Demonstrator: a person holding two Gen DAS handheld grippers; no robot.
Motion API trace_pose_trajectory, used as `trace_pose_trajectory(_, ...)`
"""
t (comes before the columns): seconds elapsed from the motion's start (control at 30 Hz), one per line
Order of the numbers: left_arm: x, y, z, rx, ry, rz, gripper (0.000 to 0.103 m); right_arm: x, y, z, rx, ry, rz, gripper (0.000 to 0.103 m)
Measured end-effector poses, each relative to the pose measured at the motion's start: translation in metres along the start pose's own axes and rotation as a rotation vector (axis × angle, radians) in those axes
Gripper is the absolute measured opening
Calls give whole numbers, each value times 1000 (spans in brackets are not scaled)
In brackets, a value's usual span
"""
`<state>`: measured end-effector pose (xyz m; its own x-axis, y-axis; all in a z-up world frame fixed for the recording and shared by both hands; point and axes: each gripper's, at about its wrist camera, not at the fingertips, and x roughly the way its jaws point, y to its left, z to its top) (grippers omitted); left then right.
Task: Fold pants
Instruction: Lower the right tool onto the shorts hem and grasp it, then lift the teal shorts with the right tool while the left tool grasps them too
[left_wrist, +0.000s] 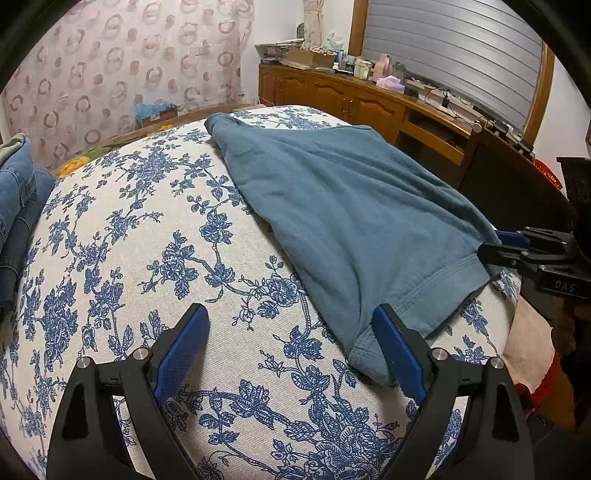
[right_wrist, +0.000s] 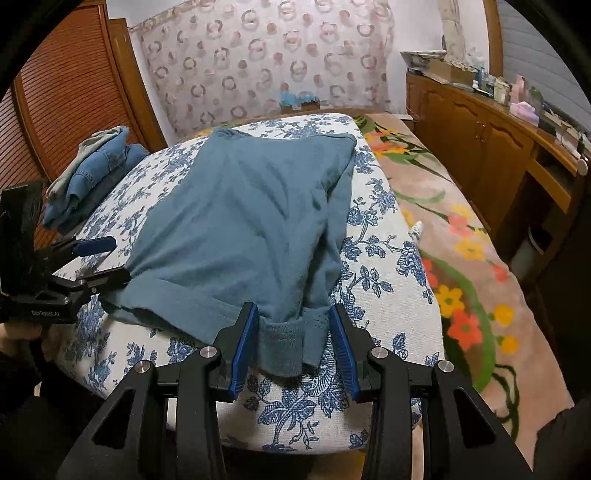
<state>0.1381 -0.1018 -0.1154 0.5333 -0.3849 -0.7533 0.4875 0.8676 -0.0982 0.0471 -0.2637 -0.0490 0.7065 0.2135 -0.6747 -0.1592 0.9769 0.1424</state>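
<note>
STEP: pre-grasp at near hem | PANTS: teal pants (right_wrist: 236, 221) lie across floral cushion (left_wrist: 155, 236), hem at 6 o'clock | LEFT: your left gripper (left_wrist: 291, 354) gapes wide, empty | RIGHT: your right gripper (right_wrist: 291, 343) straddles hem corner, pads apart | NEXT: you likely pinch both corners, then lift toward 12.

"DAS" on right tool (left_wrist: 489, 245) body.

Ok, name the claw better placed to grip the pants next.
Right. The right claw straddles the pants' near corner, cloth between its fingers; the left claw gapes mostly over bare floral cover, cloth beside one finger only.
</note>
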Motion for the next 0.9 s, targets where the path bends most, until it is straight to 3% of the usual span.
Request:
trace_pose_trajectory(0.2,-1,-1,1,-12,6,10,91,-1,1,-3,-4,-15,1,41)
trace_pose_trajectory(0.3,-5,-3,-1,-18,1,-34,87,-1,2,-4,-9,-20,10,40)
trace_pose_trajectory(0.37,-6,-6,-1,-26,10,-72,74,-2,1,-5,-13,-23,16,38)
trace_pose_trajectory(0.43,-6,-11,0,-17,14,-100,66,-2,1,-5,-14,-24,35,30)
trace_pose_trajectory(0.57,-5,-14,1,-6,14,-102,54,-1,1,-6,-12,-24,77,20)
trace_pose_trajectory(0.6,-5,-15,1,-7,12,-103,52,-1,1,-7,-9,-25,86,19)
trace_pose_trajectory(0.67,-5,-17,0,-6,6,-132,36,-1,-1,-7,-7,-30,92,18)
trace_pose_trajectory(0.9,-18,-15,1,-9,-19,-150,17,-9,3,-4,-13,-66,114,17)
